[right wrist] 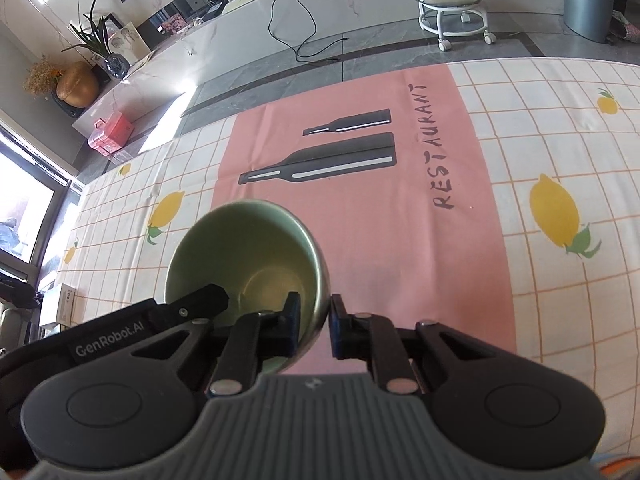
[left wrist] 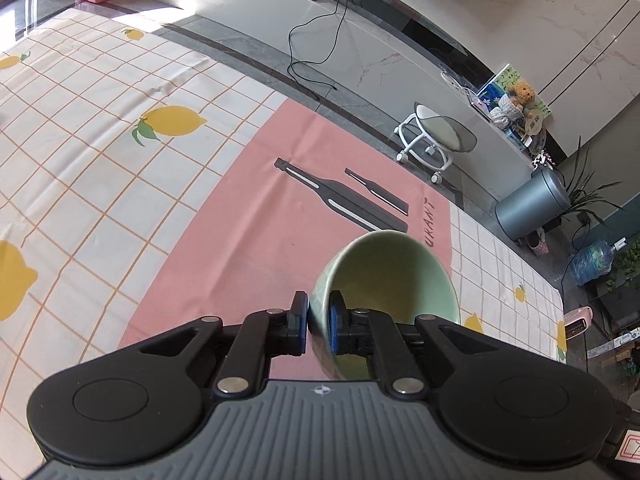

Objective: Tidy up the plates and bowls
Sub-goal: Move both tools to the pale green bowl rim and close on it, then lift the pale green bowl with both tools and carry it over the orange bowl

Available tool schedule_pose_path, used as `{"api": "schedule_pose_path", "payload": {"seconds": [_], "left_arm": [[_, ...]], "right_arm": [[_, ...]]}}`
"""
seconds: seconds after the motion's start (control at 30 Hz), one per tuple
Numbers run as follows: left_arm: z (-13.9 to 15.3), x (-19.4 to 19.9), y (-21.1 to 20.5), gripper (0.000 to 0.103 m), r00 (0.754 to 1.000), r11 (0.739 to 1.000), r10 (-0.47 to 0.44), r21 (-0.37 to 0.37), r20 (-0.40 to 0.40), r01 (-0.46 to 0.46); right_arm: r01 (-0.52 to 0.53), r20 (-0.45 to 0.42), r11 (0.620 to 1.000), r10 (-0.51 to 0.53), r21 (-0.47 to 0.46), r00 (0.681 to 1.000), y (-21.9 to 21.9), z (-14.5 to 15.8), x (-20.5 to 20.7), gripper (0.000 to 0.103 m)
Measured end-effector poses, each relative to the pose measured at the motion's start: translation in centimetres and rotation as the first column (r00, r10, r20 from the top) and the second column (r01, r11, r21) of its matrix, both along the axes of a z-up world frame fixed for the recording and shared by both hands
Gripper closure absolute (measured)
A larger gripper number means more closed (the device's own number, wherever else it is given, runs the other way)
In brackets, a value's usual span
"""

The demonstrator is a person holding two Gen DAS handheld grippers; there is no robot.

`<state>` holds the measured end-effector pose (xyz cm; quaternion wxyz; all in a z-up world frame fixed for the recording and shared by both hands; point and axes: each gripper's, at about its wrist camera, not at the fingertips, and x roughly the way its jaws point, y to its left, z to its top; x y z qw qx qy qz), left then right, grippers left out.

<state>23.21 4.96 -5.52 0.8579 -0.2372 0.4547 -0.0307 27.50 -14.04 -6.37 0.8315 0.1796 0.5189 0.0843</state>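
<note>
Left tongs (left wrist: 319, 322): closed on the near rim of the green bowl (left wrist: 394, 276), one pad outside the wall and one inside.
Right tongs (right wrist: 315, 326): closed on the opposite side of the rim of the same green bowl (right wrist: 244, 256), again one pad inside.
Bowl place: between the two tongs, tilted, apparently lifted above the pink placemat (left wrist: 256, 216); it looks empty.
Key relation: the bowl is round, without long axis. Both hands hold it, so neither is nearer.
Surroundings: the bench has a lemon tablecloth (right wrist: 560, 152) under the placemat. No plate or other bowl is visible.
In the way: nothing on the placemat. Beyond the bench stands a white stool (right wrist: 452, 4).
Next move, my judgement: carry the bowl to its place; both tongs must move together.
</note>
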Motion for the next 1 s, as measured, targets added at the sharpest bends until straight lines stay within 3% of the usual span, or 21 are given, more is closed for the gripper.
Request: {"api": "schedule_pose_path", "payload": {"seconds": [0.5,1.0], "left_arm": [[4.7,-9.3,-6.1,0.092,0.989,0.991,-0.127,-0.022,0.079,0.129],[4.2,-13.6,-13.0,0.091,0.952,0.953,-0.296,-0.043,0.073,0.299]], "right_arm": [[0.088,0.152,0.996,-0.089,0.013,0.984,-6.8,7.0,-12.7,0.091],[0.263,0.162,0.964,-0.267,0.045,0.95,-14.8,7.4,-22.0,0.092]]}}
